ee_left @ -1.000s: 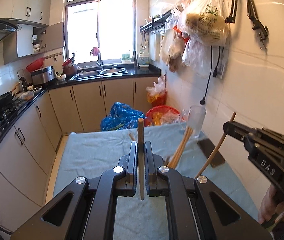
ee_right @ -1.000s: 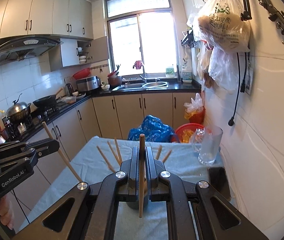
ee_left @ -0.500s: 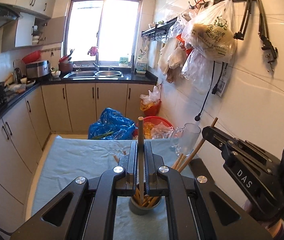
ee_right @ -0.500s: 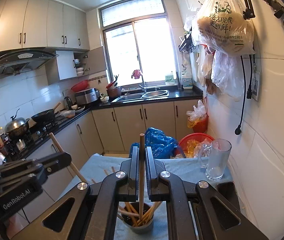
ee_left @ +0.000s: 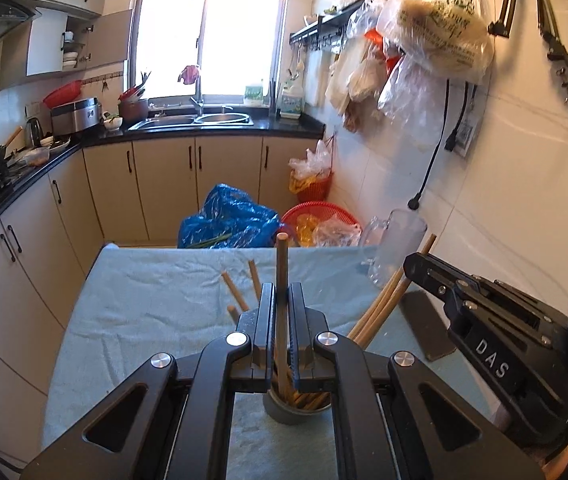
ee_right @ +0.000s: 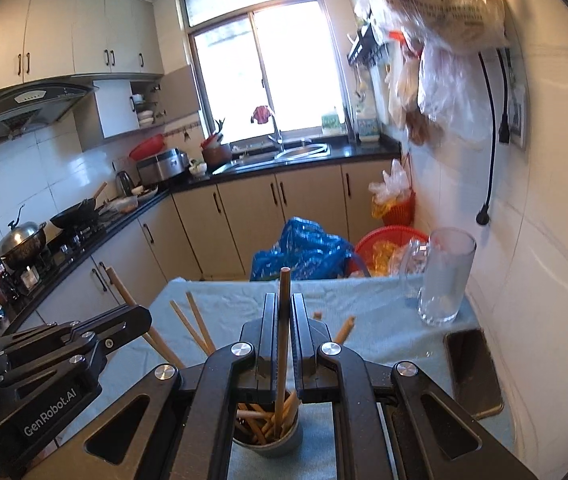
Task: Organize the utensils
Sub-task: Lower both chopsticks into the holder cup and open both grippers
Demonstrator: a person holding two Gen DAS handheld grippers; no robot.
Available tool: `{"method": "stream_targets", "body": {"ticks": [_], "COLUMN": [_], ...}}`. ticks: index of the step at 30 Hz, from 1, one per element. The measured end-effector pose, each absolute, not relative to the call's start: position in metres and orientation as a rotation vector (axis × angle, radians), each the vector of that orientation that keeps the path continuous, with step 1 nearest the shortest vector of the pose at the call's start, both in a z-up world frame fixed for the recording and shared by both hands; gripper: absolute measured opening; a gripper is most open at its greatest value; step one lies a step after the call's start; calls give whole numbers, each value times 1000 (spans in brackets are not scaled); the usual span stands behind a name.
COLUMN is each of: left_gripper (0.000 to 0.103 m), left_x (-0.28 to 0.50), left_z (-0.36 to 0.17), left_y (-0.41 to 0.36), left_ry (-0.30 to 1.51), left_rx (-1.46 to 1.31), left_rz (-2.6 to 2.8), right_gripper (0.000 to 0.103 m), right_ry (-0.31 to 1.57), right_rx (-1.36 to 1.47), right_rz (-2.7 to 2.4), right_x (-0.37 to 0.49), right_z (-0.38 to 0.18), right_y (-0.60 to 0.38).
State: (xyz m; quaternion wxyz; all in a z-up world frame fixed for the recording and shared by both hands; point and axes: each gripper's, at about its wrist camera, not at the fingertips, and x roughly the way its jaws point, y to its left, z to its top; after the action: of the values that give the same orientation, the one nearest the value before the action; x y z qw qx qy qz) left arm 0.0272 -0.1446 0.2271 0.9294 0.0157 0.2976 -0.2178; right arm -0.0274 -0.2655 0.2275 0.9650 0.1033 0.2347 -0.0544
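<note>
Both hand-held grippers are angling downward over the worktop (ee_right: 364, 312), w/ its light blue cloth, side by side. Left hand-held gripper (ee_left: 282, 300) is clamping shut on one wooden chopstick (ee_left: 282, 280); the stick is standing nearly upright between the jaws, its lower end dipping into the grey cup (ee_left: 296, 412) directly below. Right hand-held gripper (ee_right: 283, 312) is doing the same w/ its own chopstick (ee_right: 283, 320), jaws pinched tight on the shaft, bottom tip sitting inside the cup among other chopsticks fanning out over the rim. In the right wrist view the left unit is showing at lower left, tilted toward the cup; in the left wrist view the right unit is crossing in from the right edge. A clear glass mug (ee_right: 446, 276) is standing near the wall at the far right corner, and a dark phone (ee_right: 472, 368) is lying flat nearer, by the wall.
</note>
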Motion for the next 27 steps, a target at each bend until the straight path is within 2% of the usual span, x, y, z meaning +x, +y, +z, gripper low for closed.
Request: {"method": "stream_targets", "body": {"ticks": [13, 27], "left_gripper": [6, 6], "left_x": [26, 21], "left_z": [198, 189], "left_y": [-135, -134], "left_ry": [688, 688], "left_rx": [36, 52], "left_rz": [-438, -426], "right_gripper": [7, 7], "right_ry": [562, 561], "right_rx": [258, 260], "right_rz": [-78, -81], "right_x": [-20, -19], "right_z": [195, 189], "right_y": [-274, -275]}}
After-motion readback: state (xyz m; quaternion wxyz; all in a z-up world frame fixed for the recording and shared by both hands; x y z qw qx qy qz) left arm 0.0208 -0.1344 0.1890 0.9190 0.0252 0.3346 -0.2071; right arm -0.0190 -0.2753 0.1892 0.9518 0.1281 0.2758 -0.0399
